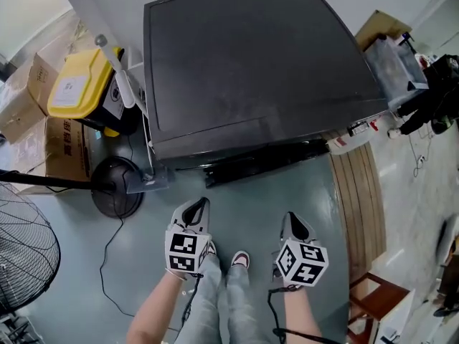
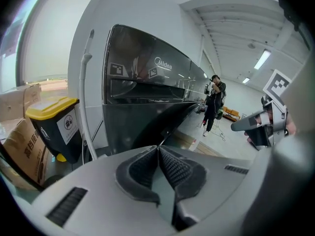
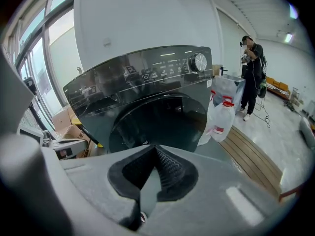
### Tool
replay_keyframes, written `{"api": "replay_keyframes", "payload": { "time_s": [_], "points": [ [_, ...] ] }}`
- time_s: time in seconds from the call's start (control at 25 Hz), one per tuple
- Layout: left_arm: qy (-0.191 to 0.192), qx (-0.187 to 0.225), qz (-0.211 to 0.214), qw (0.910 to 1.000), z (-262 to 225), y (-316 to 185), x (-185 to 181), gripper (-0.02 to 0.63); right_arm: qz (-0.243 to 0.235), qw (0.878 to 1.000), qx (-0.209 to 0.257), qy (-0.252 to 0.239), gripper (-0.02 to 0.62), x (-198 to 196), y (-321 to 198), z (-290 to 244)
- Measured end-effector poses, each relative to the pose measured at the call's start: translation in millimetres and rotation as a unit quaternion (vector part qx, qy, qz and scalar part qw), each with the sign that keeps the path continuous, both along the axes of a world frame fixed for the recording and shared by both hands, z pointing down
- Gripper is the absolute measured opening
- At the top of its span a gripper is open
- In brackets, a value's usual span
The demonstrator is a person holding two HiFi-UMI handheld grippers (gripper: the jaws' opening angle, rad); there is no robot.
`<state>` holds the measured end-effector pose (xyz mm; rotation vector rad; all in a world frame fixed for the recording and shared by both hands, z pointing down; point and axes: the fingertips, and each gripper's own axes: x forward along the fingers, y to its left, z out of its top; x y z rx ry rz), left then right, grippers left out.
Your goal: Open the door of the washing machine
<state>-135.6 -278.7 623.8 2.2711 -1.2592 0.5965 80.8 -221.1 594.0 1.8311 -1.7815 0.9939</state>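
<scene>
Head view looks down on the washing machine, a dark front-loader whose flat top fills the space ahead of both tools, with the person's legs directly beneath them. The left gripper and the right gripper hang side by side above the grey floor, short of the machine's front, with their tips aimed forward and down at it. Each has its jaws pressed together with nothing between the pads, which fits a stage where there is nothing to hold. The door is shut, its round dark glass sitting flush in the front panel below the row of controls. In the right gripper view the door lies straight beyond the closed tips, so this gripper seems the one lined up for it. In the left gripper view the machine is seen obliquely, ahead and a little to the left of the tips, with a yellow-lidded bin further left beside it. The low, downward-tilted hold makes sense because the door sits on the front face, below the top. I cannot make out where the handle or latch is. Plastic jugs stand to the right of the right gripper, next to the machine and clear of the door. I judge the task barely begun: the jaws would need to part before catching the door's edge.
</scene>
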Motion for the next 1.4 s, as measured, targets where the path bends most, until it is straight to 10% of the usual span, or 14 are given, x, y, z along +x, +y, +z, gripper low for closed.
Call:
{"api": "replay_keyframes", "payload": {
  "time_s": [0.72, 1.4],
  "points": [
    [-0.031, 0.005, 0.131, 0.9909, 39, -23, 30, 0.169, 0.026, 1.000, -0.016, -0.003, 0.005, 21, 6, 24],
    [-0.055, 0.008, 0.201, 0.9780, 72, -50, 54, 0.156, 0.043, 0.998, -0.033, 0.009, 0.005, 44, 20, 42]
  ]
}}
